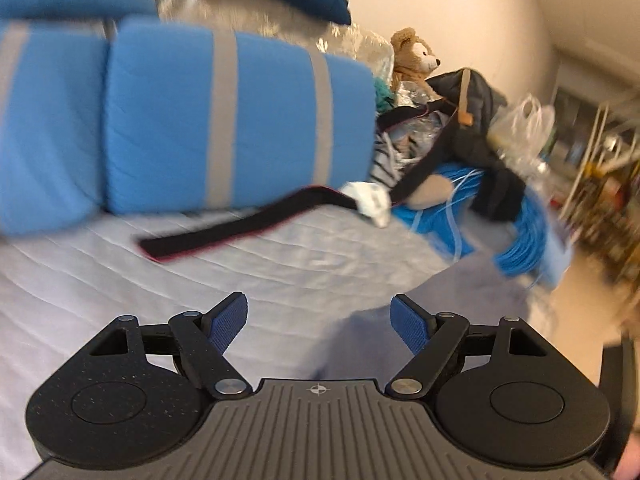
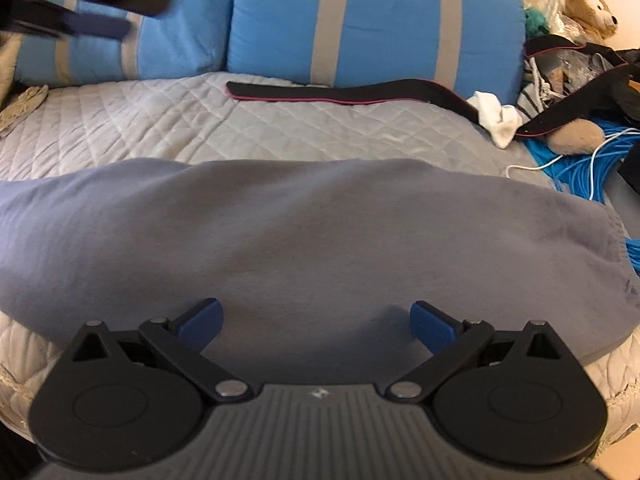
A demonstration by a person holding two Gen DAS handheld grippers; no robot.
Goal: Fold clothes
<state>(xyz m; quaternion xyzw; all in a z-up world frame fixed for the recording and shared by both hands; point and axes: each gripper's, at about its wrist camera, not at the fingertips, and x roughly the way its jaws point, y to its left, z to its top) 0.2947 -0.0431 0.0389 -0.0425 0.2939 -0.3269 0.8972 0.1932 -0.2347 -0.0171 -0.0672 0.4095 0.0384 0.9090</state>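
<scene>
Grey garment laid flat on quilted bed w/ blue pillows; both grippers' fingers spread, nothing pinched.

One grey garment, two blue pillows, one black strap, one teddy bear, one white sock.

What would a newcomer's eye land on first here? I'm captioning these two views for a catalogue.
The grey garment spread across the quilted bed, right in front of the open right gripper. Behind it, two bright blue cushions with grey stripes line the back, a black pink-edged strap lying at their foot. To the right, a teddy bear tops a cluttered pile.
</scene>
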